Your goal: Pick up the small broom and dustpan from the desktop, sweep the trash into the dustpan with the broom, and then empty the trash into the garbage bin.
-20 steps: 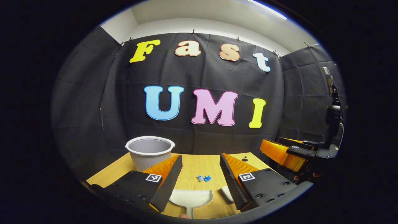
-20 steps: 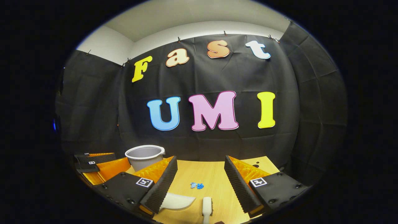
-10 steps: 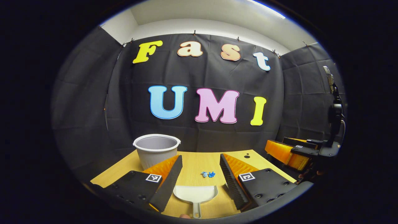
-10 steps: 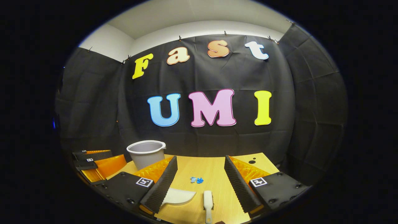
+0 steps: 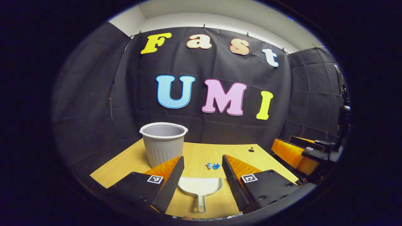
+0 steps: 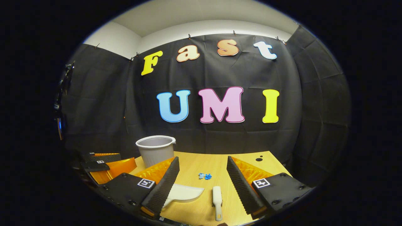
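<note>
Both grippers stood open, nothing held.
The light, stiff plastic dustpan and broom lay near the desktop's front edge; their thin handles looked best to pinch, left gripper and right gripper.

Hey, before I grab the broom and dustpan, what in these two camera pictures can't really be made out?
- Trash: too small in both views to tell what the blue bits are or how many.
- Dustpan: in the right gripper view, its left part is hidden behind that gripper's left finger.
- Garbage bin: its inside bottom is hidden by its own wall.
- Broom: bristles can't be made out in the right gripper view.
</note>
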`<action>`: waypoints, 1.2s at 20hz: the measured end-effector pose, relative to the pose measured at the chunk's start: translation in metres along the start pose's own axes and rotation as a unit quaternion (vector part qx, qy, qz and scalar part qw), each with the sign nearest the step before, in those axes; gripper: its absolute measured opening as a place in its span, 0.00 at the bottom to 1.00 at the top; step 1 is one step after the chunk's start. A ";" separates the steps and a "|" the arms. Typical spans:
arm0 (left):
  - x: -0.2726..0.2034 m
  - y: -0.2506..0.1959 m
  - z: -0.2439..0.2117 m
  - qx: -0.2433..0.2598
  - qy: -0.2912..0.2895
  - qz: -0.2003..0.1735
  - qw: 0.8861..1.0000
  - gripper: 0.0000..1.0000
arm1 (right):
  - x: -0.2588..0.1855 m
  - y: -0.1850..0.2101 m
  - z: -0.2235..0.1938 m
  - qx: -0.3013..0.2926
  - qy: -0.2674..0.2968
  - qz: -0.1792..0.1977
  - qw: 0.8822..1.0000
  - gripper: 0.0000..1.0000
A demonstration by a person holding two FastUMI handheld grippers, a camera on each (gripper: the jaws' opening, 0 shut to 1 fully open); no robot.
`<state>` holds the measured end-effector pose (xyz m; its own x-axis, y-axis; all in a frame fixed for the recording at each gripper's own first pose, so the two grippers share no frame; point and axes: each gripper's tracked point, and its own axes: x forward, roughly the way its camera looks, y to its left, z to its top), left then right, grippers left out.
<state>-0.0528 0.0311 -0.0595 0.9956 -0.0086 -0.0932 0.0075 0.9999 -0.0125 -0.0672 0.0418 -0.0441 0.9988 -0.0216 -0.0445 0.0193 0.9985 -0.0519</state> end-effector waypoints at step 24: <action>0.063 0.003 -0.186 -0.114 0.308 0.026 0.944 0.75 | 0.053 -0.043 -0.076 0.040 0.120 -0.002 0.992 0.97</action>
<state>-0.0076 0.0314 -0.2503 0.7498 -0.0356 -0.6607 -0.1295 0.9714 -0.1992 -0.0184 -0.0065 -0.1195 0.9595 -0.0272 -0.2805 0.0363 0.9990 0.0272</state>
